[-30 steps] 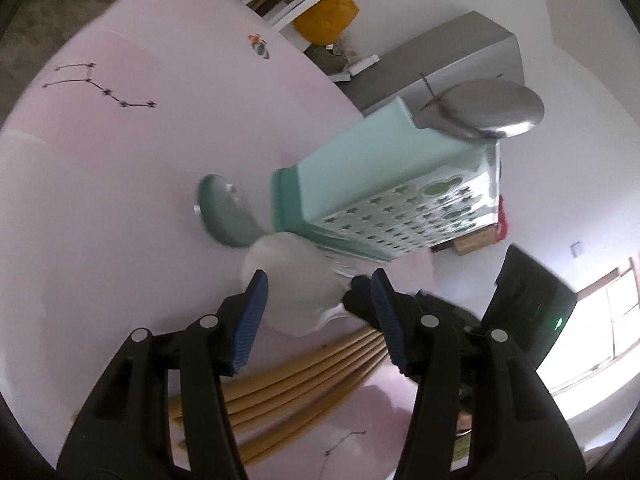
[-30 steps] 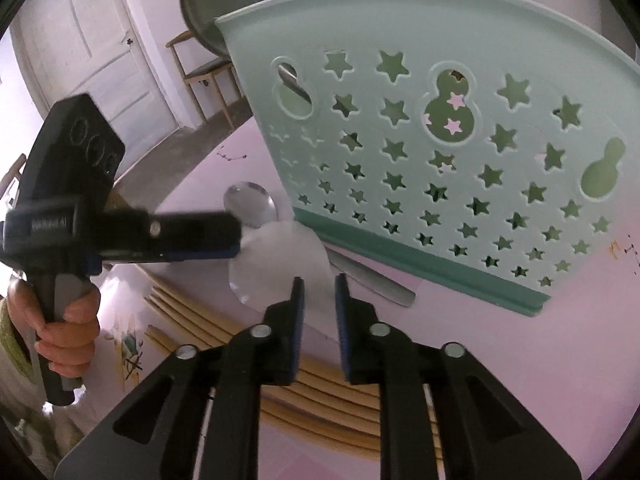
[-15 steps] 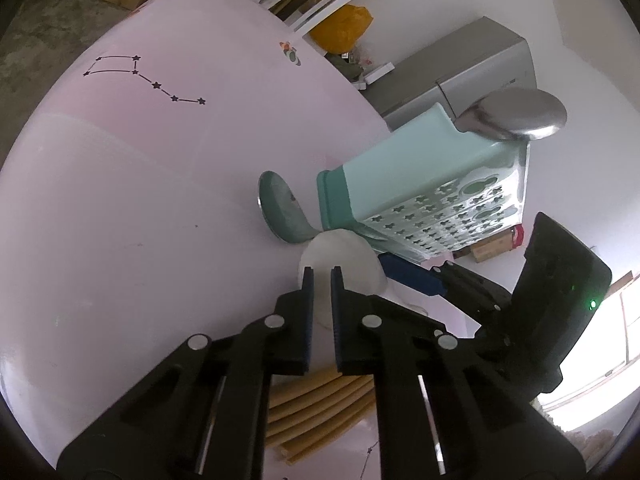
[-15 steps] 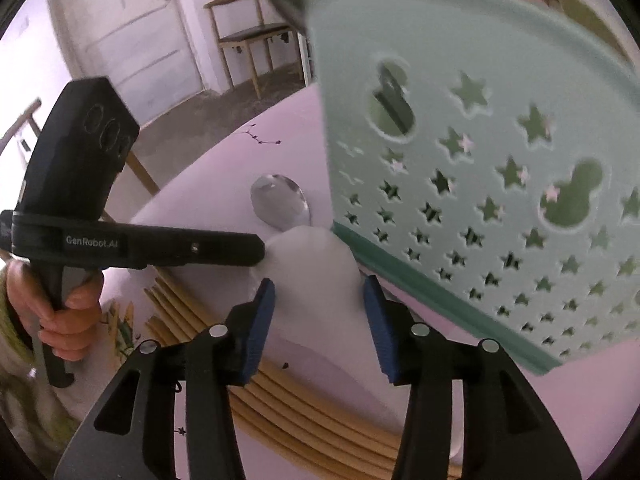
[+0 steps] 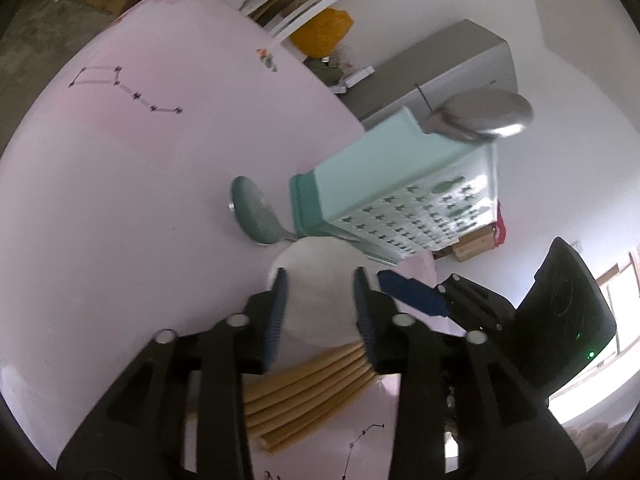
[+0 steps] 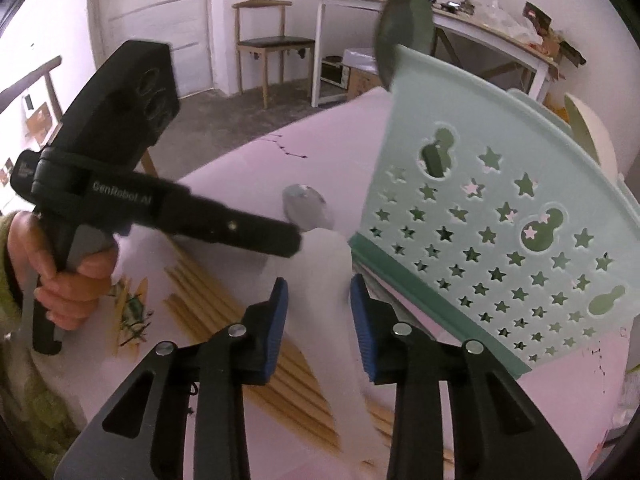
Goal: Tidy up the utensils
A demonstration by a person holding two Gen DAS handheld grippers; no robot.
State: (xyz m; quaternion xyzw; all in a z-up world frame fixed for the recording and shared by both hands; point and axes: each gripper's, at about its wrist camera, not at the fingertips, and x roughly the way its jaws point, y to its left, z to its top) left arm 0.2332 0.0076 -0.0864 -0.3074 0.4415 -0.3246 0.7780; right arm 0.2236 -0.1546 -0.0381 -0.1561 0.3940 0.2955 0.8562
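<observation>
The right gripper (image 6: pixel 318 320), jaws closing around the translucent white plastic spoon (image 6: pixel 324 280) lying across the bamboo chopsticks (image 6: pixel 224 320) beside the mint star-punched plastic caddy (image 6: pixel 500 216), should probably grip squarely while the left gripper (image 5: pixel 320 312), opening and empty, clears away.

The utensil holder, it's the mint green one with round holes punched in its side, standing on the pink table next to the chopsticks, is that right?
Not quite: the cut-outs in the mint green utensil holder are stars, with a few gourd-shaped openings, not round holes. The right wrist view shows them clearly. The rest holds: it stands on the pink table, with the chopsticks lying nearby.
</observation>
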